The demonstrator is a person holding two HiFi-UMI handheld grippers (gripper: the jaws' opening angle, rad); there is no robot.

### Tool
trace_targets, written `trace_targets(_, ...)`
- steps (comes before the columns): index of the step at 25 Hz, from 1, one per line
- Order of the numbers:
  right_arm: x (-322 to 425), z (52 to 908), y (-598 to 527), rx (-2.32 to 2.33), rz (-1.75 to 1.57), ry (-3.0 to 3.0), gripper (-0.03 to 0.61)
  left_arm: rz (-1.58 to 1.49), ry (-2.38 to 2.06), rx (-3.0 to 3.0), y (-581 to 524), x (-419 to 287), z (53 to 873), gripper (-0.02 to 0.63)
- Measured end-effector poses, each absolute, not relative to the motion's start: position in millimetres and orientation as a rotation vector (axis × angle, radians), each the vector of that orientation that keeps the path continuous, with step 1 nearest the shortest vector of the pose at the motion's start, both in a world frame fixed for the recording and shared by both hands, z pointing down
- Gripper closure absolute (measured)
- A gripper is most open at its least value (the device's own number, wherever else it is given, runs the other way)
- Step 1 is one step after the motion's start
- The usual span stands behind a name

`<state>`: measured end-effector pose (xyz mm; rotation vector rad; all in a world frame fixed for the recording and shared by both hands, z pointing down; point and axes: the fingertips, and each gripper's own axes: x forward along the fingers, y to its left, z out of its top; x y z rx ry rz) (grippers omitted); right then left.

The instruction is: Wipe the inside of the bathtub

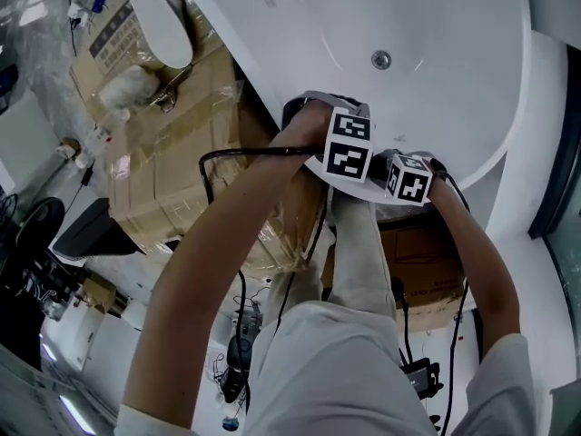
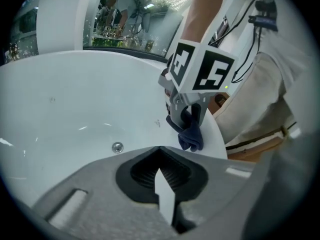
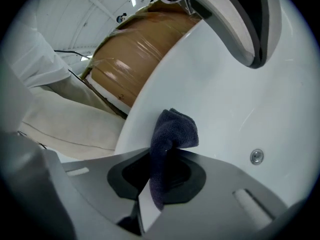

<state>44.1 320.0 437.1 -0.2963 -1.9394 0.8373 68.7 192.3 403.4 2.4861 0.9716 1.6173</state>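
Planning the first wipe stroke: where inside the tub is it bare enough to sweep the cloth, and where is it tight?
Bare: the tub wall all round the round metal fitting, out to the far rim. Tight: the near rim, where the left gripper and the right gripper, shut on the dark cloth, sit side by side. Outside, wrapped cardboard boxes stand close.

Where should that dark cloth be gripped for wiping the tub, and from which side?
Probably by its gathered end, from above, as the right gripper has it: its jaws are shut on the dark cloth, and the folded wad sticks out past their tips. That soft, free bulge can meet the bathtub wall before the hard jaws do.
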Motion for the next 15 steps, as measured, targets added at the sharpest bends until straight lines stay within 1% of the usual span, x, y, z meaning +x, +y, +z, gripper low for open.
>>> trace_targets(8, 29.1, 379.9, 312.8, -0.163, 0.931, -2.011, 0.531, 1.529, 0.791, 2.522, 180.5, 70.2, 356.1, 0.617)
trace_targets(15, 30.1, 339.9, 276.4, 0.080, 0.904, -2.017, 0.531, 1.534, 0.681, 2.587, 172.6, 62.9, 302.4, 0.617)
